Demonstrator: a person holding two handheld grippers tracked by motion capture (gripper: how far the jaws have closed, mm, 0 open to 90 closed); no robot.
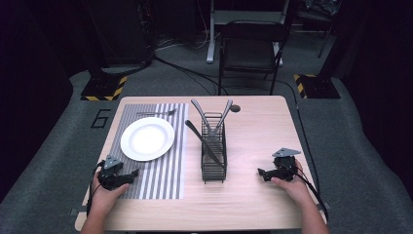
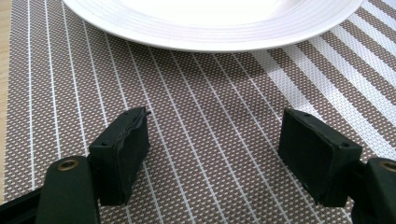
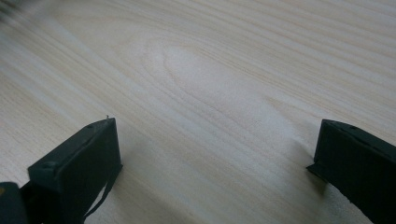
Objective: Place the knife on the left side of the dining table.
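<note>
I am holding the left gripper (image 2: 212, 144) low over the striped placemat (image 1: 160, 170) near the table's (image 1: 258, 204) front-left corner, jaws spread wide and gripping nothing, pointing toward the white plate (image 1: 147, 138). The right gripper (image 3: 215, 163) is sitting near the front-right edge, jaws equally wide apart and empty, aiming leftward across bare wood (grain running crosswise in its view). The plate is resting on the mat's middle. A fork (image 1: 157, 113) is lying beyond it along the mat's far edge, long axis parallel to that edge, tines pointing right. The black wire caddy (image 1: 214, 156) is standing at the table's centre, holding a knife (image 1: 202, 141) leaning left and two utensils (image 1: 214, 117) crossing upward.
</note>
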